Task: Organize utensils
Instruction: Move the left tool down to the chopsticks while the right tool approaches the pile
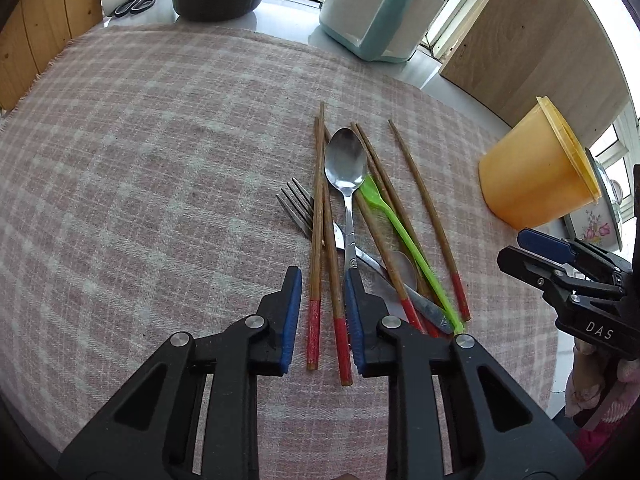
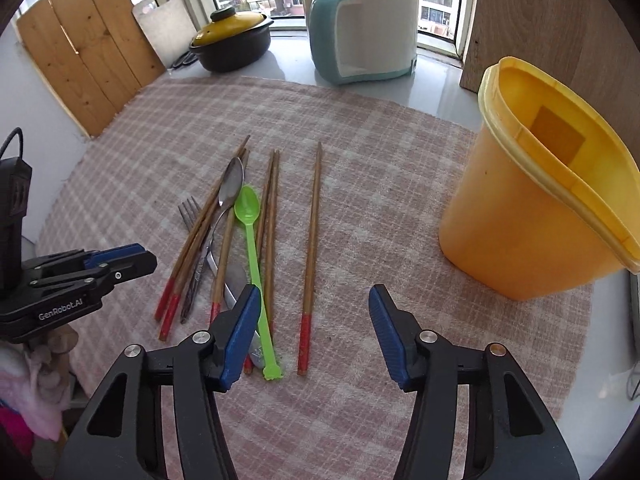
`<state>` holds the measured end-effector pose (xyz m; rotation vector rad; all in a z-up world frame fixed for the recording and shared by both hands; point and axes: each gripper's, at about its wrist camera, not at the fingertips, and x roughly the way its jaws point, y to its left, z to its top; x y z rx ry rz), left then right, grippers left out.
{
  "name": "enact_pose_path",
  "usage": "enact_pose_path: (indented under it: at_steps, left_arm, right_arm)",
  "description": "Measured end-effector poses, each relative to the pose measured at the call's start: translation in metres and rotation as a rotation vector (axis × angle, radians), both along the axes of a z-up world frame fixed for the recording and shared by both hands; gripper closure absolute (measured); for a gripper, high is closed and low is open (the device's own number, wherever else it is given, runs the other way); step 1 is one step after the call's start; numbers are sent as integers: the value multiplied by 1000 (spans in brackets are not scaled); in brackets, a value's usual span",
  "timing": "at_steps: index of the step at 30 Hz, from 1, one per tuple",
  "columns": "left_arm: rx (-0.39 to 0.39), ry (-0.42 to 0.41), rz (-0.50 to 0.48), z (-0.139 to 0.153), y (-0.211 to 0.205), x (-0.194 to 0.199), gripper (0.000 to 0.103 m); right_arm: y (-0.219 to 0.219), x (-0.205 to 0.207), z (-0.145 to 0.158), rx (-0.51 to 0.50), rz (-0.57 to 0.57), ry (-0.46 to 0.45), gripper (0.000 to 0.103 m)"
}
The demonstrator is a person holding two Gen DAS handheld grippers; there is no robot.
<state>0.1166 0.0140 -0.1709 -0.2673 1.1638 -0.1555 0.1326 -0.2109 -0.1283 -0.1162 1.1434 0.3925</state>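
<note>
Here, wooden red-tipped chopsticks [image 1: 320, 240], a steel spoon [image 1: 346, 168], a fork [image 1: 296, 208] and a slim green plastic spoon [image 2: 250, 240] lie heaped on checked woven cloth [image 1: 140, 160], near a yellow plastic tub [image 2: 520, 220]. The left gripper [image 1: 322, 280] tilts steeply down, jaws narrow around two chopsticks, not pressing. The right gripper [image 2: 312, 304], half open, straddles a lone chopstick [image 2: 310, 260].

Behind the pink-and-white checked cloth [image 2: 360, 140]: black pot with yellow lid [image 2: 230, 42], black-handled scissors [image 1: 134, 2] just beside it, teal-and-white cooker [image 2: 362, 28] with glass lid — all near the window. Wooden boards [image 2: 90, 46] leaning at the left.
</note>
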Motion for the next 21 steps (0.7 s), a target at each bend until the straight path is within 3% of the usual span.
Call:
enact_pose_path:
  at_steps: [6,21]
  left_arm:
    - [13,17,-25,-17,1,18,90]
    - [11,30,-105,-32,-2,37,90]
  right_arm:
    - [14,15,-18,-34,0,43,67]
    - [35,48,-45,-101,-35,112,68]
